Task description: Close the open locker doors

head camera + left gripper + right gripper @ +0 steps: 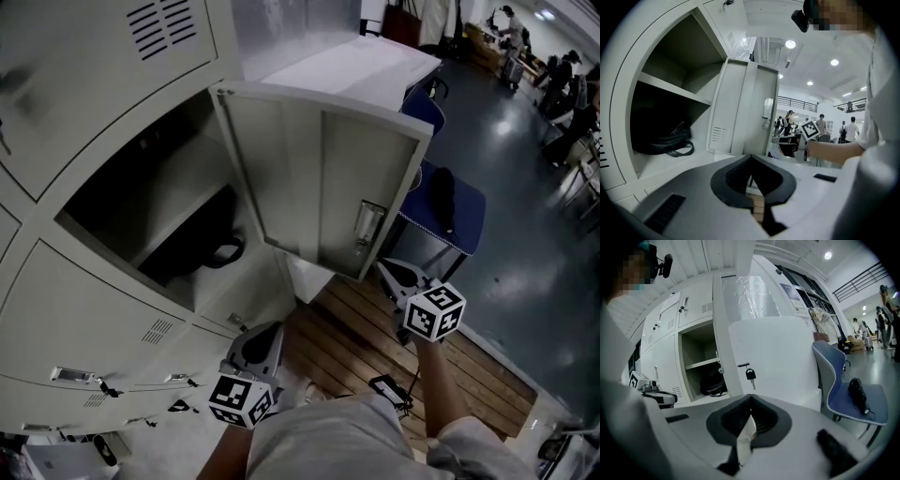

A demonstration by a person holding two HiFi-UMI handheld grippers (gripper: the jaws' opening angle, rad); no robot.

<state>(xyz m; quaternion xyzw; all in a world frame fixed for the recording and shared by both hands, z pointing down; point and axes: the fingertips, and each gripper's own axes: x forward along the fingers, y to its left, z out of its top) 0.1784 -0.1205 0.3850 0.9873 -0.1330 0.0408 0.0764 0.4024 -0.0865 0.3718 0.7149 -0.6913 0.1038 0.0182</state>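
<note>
One locker door (309,178) stands swung wide out from the grey locker bank (84,281), its inner face and latch toward me. A black bag (202,248) lies inside on the lower level, under a shelf. My left gripper (270,330) is low, below the open compartment, jaws shut and empty. My right gripper (386,270) sits just under the door's free lower corner, also shut, not touching it. The left gripper view has its gripper (751,158) facing the door (745,112) and bag (670,140). From the right gripper (750,398), the door's outer face (778,357) shows a hanging key (750,374).
A blue chair (455,220) with a black object (442,197) on its seat stands right behind the open door. Wooden slats (366,337) cover the floor under me. A white cabinet top (356,66) lies beyond the door. People stand far off at the right.
</note>
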